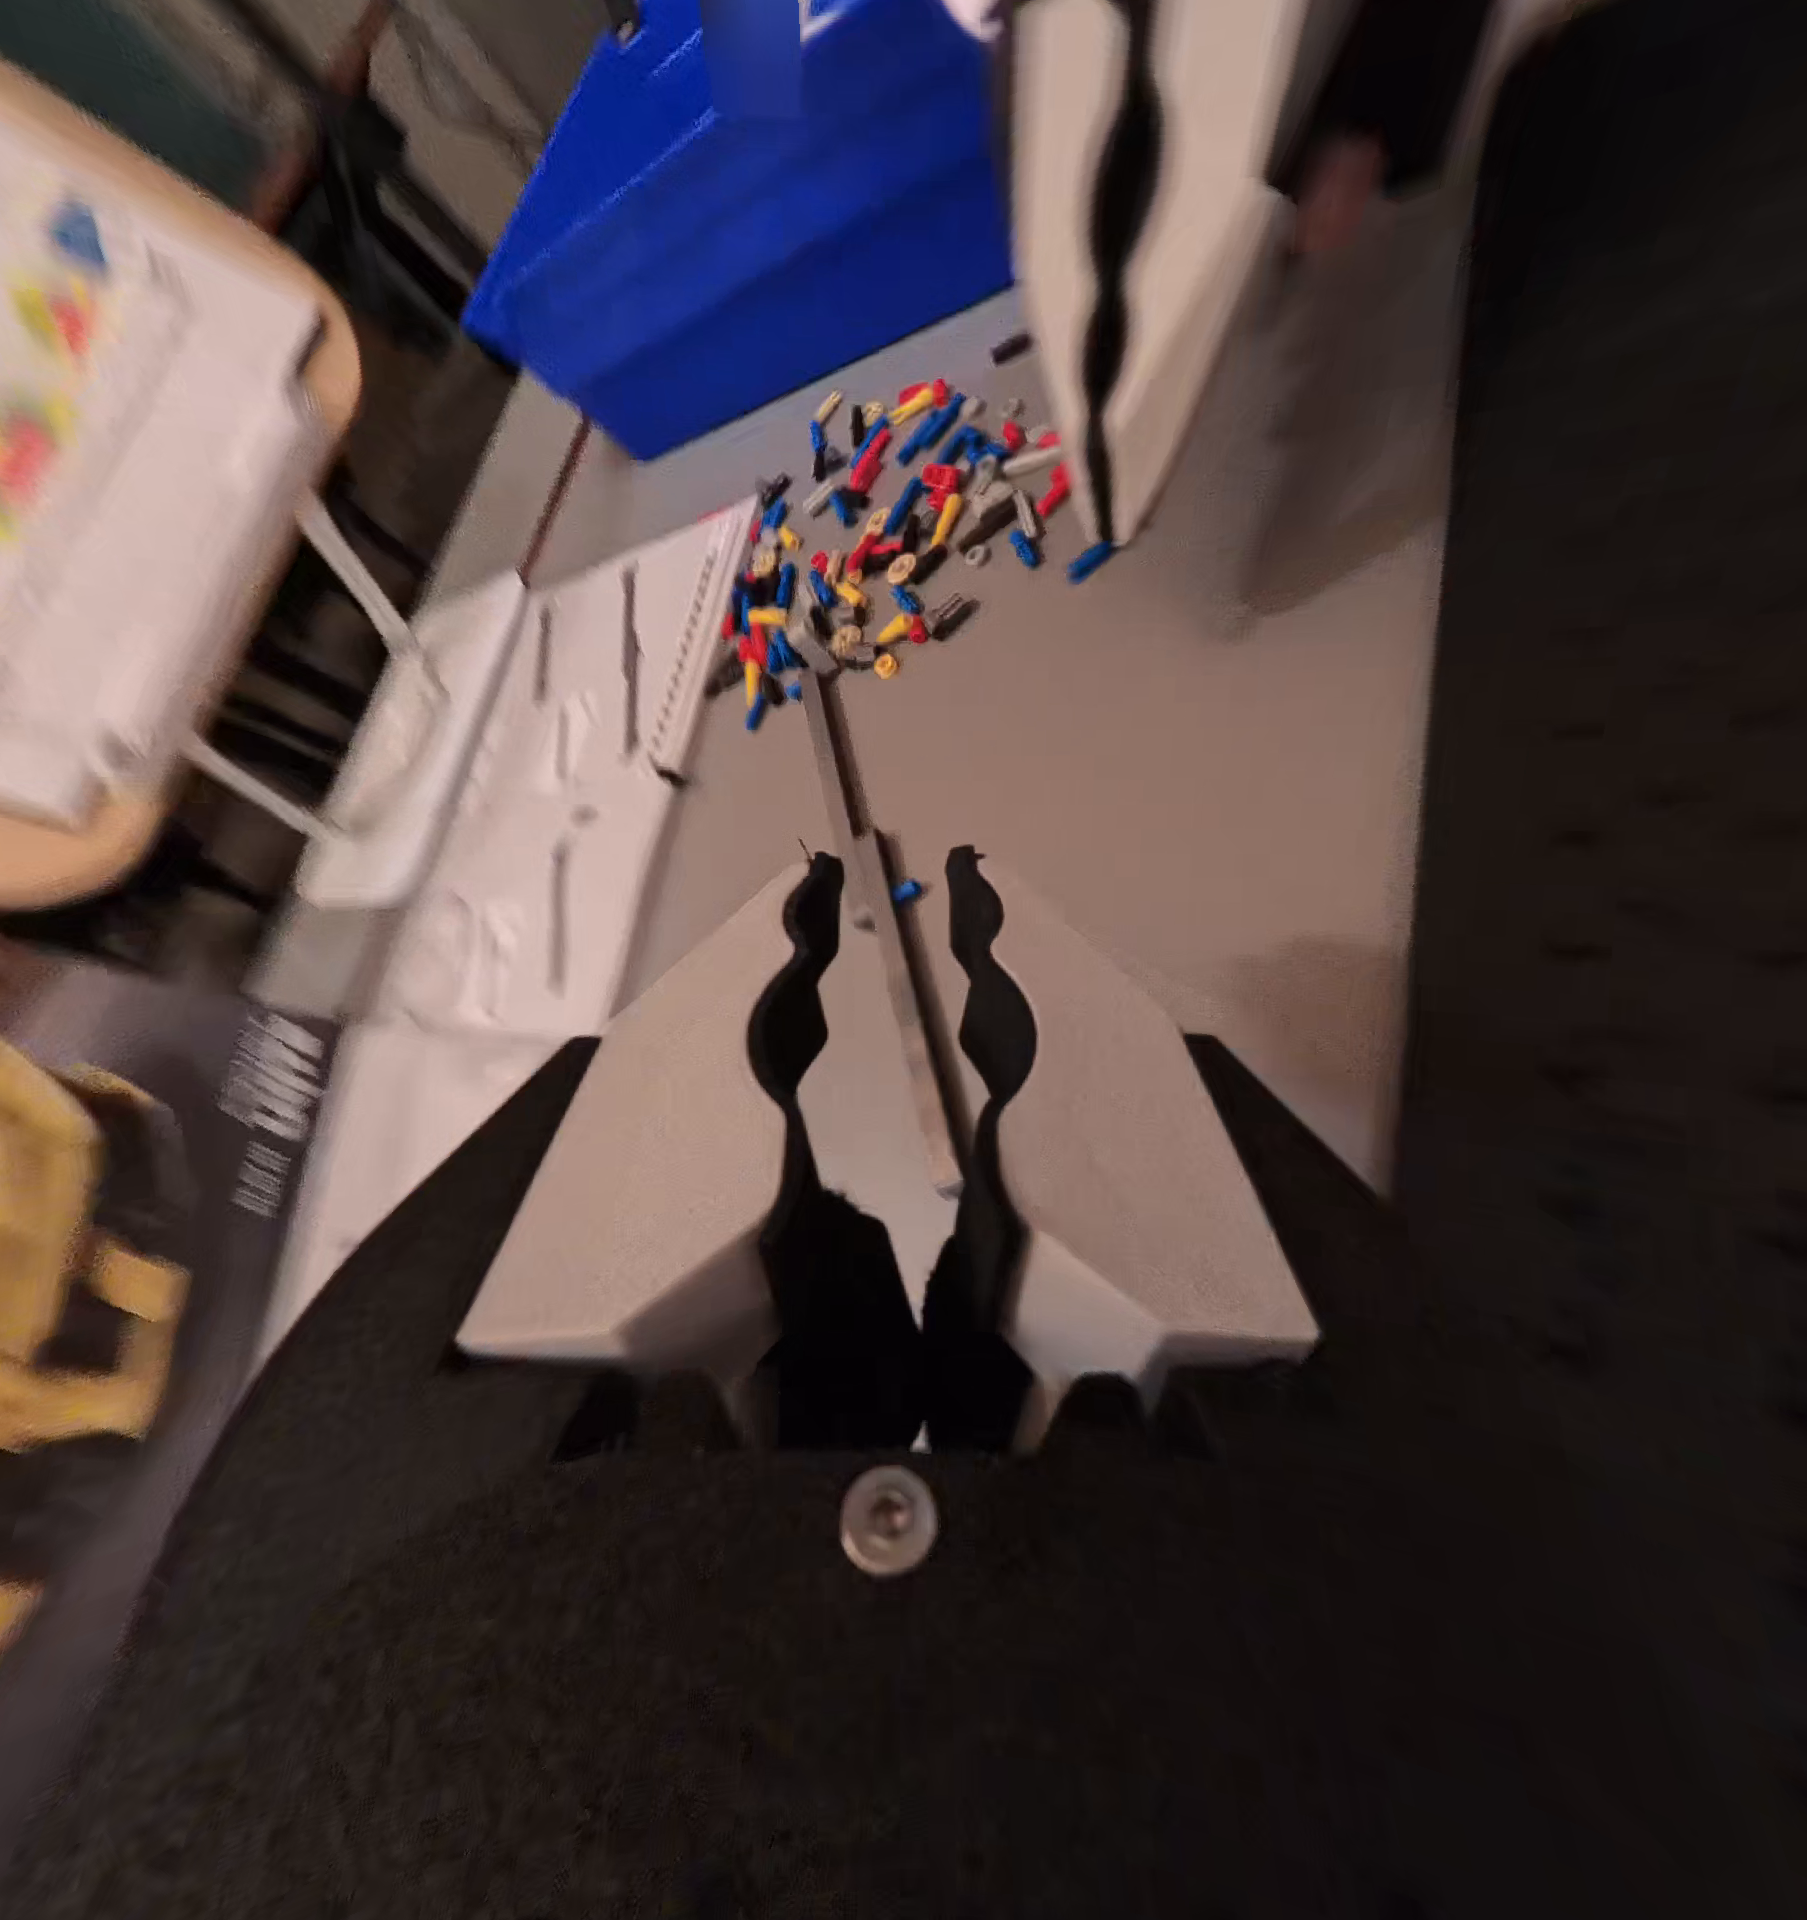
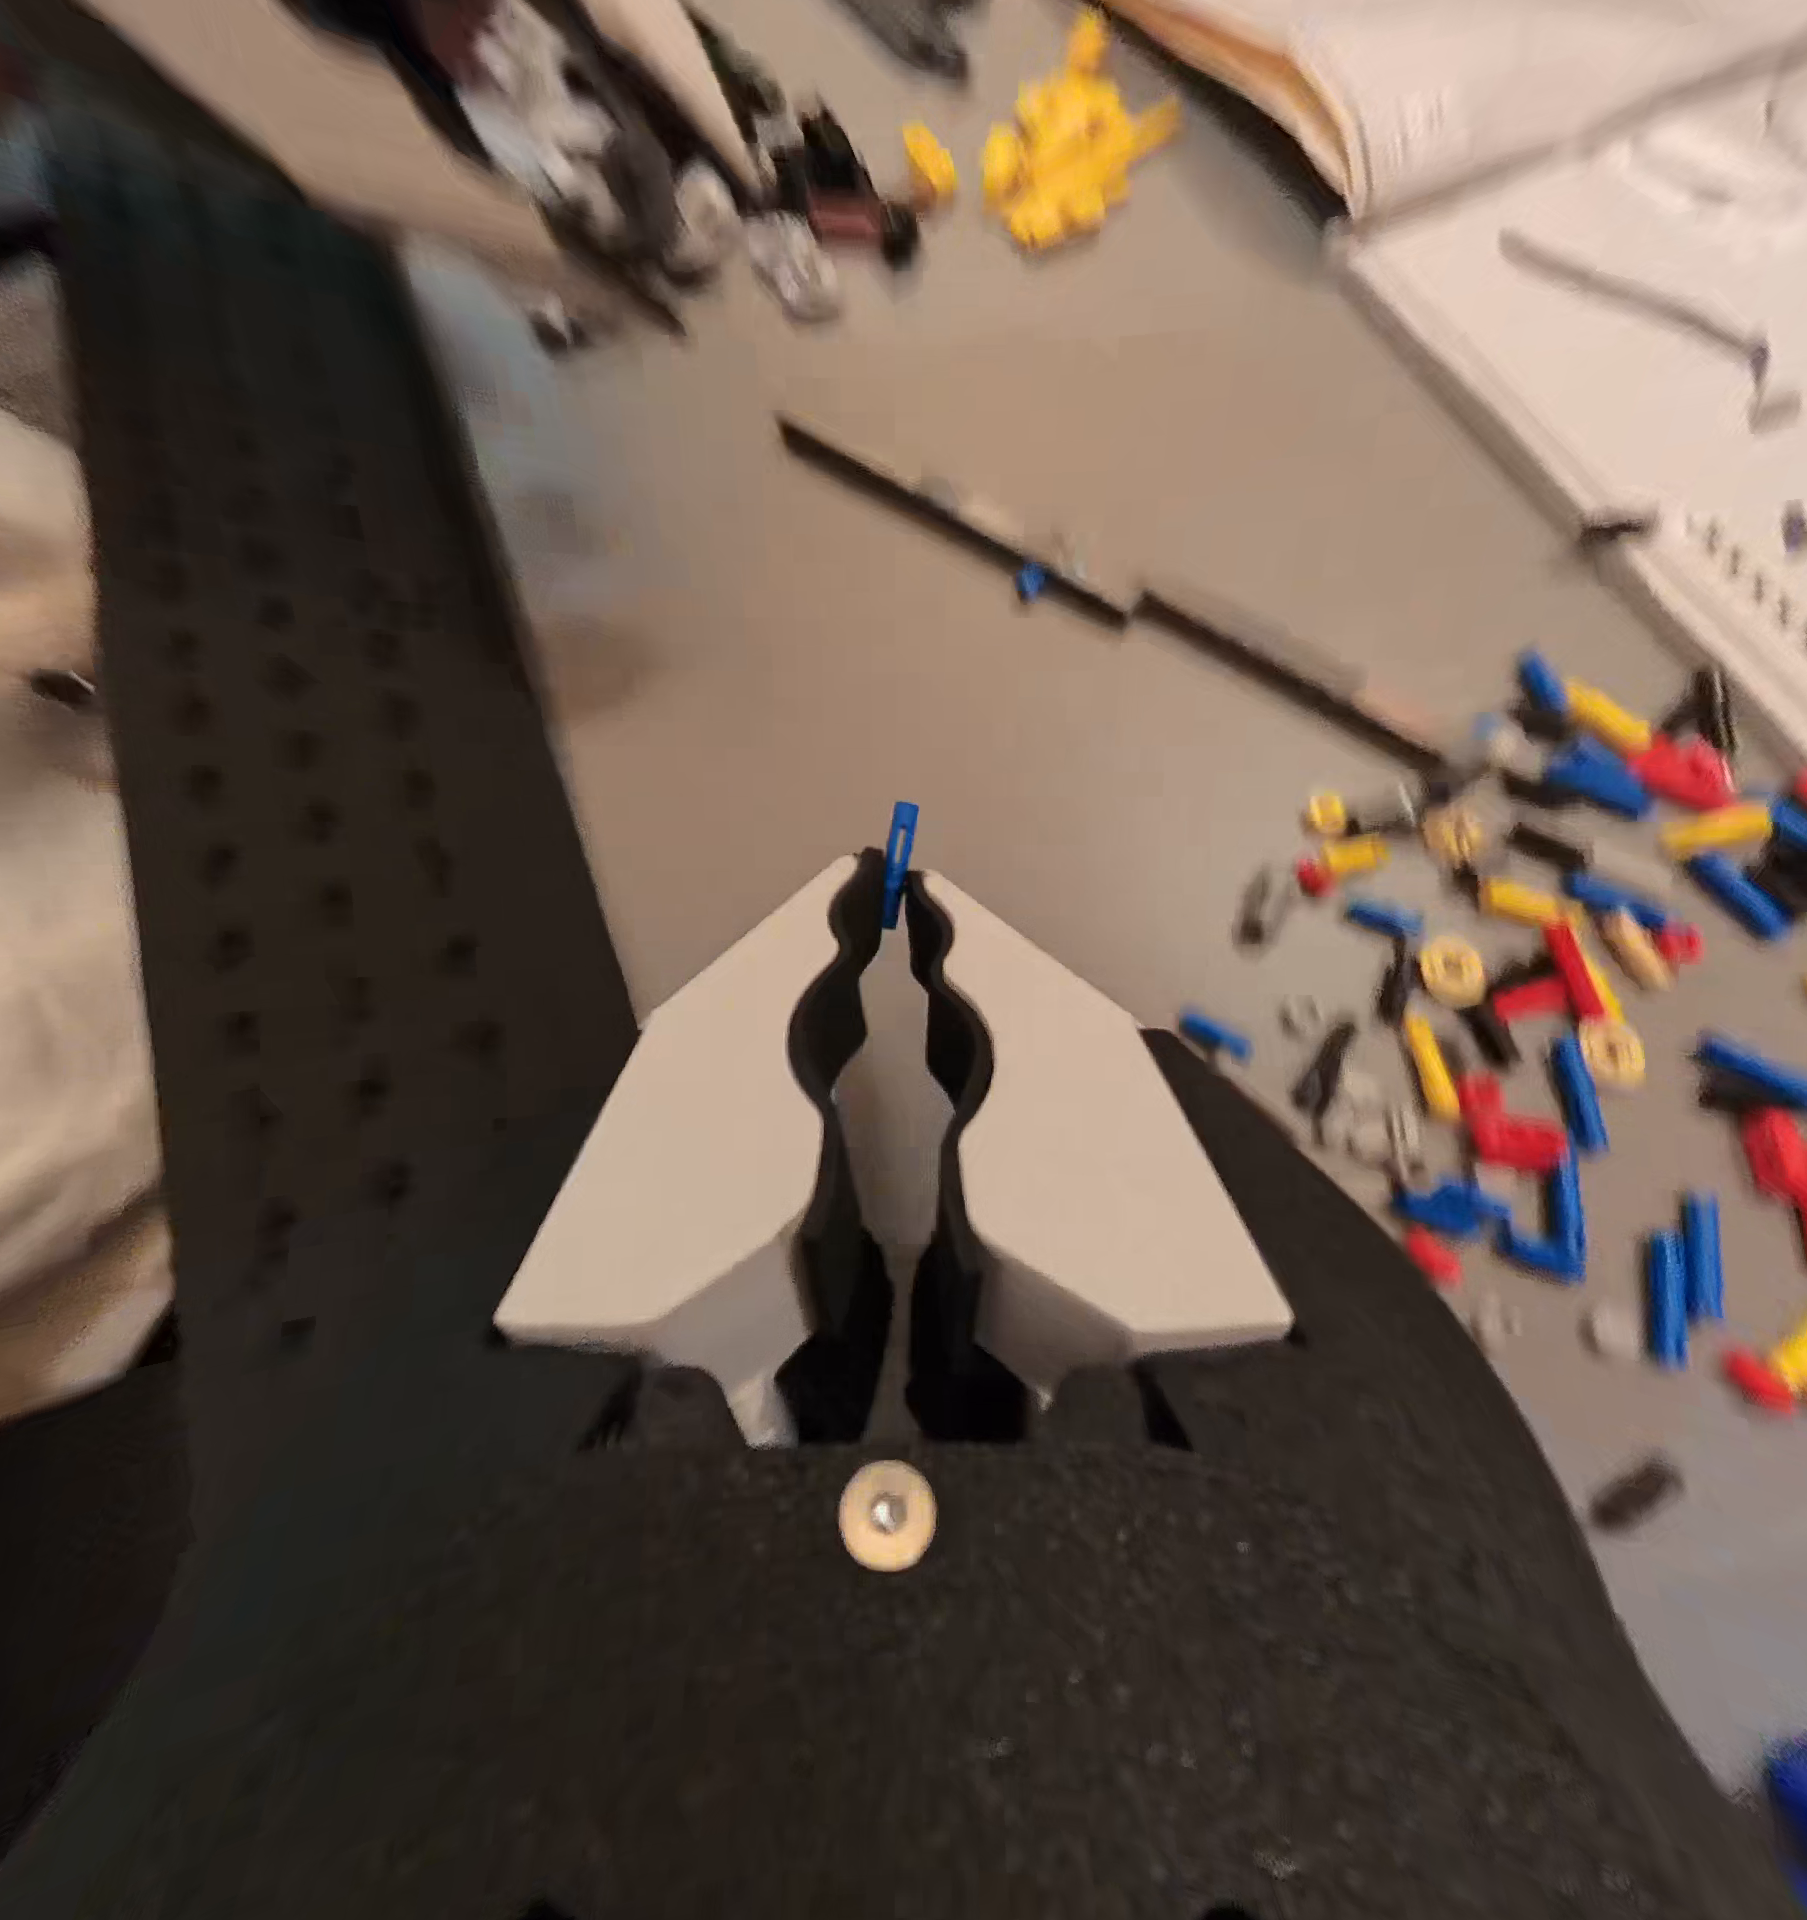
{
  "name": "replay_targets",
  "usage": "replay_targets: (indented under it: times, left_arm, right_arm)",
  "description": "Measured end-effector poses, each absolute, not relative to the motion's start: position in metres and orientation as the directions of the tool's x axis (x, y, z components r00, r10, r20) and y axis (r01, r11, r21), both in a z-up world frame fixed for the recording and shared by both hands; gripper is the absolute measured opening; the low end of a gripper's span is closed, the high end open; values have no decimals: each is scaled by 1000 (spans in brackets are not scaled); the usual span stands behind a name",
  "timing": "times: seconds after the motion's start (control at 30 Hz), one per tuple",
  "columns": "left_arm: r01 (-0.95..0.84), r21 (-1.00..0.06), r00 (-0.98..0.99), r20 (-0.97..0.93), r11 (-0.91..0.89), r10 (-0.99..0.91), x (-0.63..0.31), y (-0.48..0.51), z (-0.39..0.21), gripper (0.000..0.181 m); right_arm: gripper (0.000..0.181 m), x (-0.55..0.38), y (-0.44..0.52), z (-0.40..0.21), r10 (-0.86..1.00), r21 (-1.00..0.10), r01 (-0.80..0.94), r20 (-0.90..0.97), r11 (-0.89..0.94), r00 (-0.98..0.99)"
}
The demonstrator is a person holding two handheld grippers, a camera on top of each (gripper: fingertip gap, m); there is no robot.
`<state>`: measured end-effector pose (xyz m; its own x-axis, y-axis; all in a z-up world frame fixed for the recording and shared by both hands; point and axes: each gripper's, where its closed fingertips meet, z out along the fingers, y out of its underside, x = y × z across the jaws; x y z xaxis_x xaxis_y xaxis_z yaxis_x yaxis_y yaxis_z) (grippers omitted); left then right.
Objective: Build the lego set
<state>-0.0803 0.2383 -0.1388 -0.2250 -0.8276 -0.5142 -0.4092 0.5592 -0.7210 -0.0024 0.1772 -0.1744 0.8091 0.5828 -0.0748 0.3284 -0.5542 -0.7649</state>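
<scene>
Fingers of left gripper (image 1: 894, 868) standing spread, long grey beam (image 1: 883, 914) lying lengthwise between them on surface (image 1: 1138, 790), running toward frame top into loose piece pile (image 1: 899, 530). Right gripper (image 2: 894, 868) fingers pinching small blue pin (image 2: 899, 862), pin pointing up-frame, same beam (image 2: 1086, 582) crossing diagonally ahead. Likely next: pin going into beam hole, right gripper carrying it.

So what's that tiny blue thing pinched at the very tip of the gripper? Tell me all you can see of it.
It is a small blue peg, slim and longer than wide, plastic by its look, probably a Lego connector pin like those in the loose pile on the grey table. The right gripper is shut on its lower half; its upper end pokes out past the fingertips. It stands nearly in line with the fingers, held above the table, touching nothing else.
</scene>
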Motion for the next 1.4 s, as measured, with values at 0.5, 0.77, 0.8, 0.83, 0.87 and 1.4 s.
replay_targets:
  times: [0.5,0.77,0.8,0.83,0.87,1.4]
  left_arm:
    - [-294,-355,-279,-856,887,-435,-51,232,-149,7]
    - [-373,-515,-134,-793,772,-594,-48,248,-139,2]
    - [-378,-532,-115,-785,757,-609,-49,250,-137,2]
    - [-380,-543,-94,-782,749,-616,-49,252,-135,2]
    - [-381,-546,-75,-787,747,-613,-49,253,-132,2]
    - [-358,-538,-67,-800,763,-596,-49,249,-128,3]
  right_arm:
    - [4,-63,226,-146,713,-846,272,-168,-459,681]
    - [29,-57,242,-122,617,-929,13,-236,-371,751]
    - [28,-58,242,-119,606,-933,-41,-265,-357,750]
    - [23,-57,242,-119,590,-931,-80,-289,-355,754]
    - [18,-56,243,-121,576,-929,-99,-302,-356,760]
    - [5,-64,245,-120,591,-962,-68,-217,-265,777]
